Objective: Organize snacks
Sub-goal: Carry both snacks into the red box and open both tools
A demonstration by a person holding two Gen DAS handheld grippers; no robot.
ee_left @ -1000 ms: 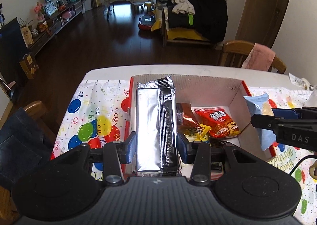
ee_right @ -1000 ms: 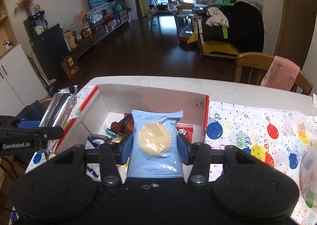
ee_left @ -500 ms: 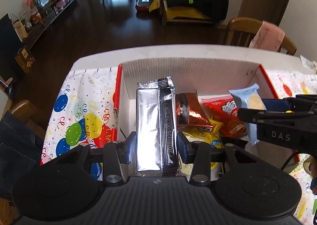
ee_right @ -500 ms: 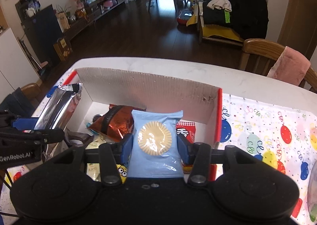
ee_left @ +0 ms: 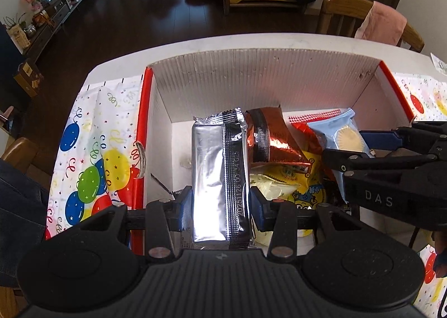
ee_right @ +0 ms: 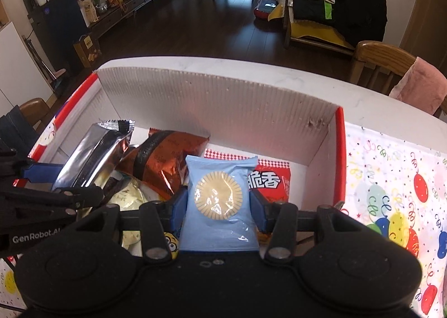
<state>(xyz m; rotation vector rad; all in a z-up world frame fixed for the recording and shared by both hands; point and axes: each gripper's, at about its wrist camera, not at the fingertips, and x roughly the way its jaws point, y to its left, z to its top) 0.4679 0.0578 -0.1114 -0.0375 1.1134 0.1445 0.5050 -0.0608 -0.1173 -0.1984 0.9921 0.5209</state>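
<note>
At frame centre, the left gripper (ee_left: 220, 203) clamps the silver packet (ee_left: 219, 178) and the right gripper (ee_right: 218, 206) clamps the blue cookie packet (ee_right: 219, 200), both poised over the box (ee_left: 251, 80) for dropping in.

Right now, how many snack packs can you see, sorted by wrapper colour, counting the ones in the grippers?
Silver: 1, silver pack, held in left gripper
Light blue: 1, blue biscuit pack, held in right gripper
Copper-brown: 1, copper pack
Red: 1, red pack
Yellow: 1, yellow pack
Total: 5 clearly visible

Right gripper (ee_right: 218, 207) clamps blue cookie packet (ee_right: 219, 203) over cardboard box (ee_right: 218, 102). Silver packet (ee_right: 95, 155) at nine o'clock; red snack bag (ee_right: 269, 182) at three.
</note>
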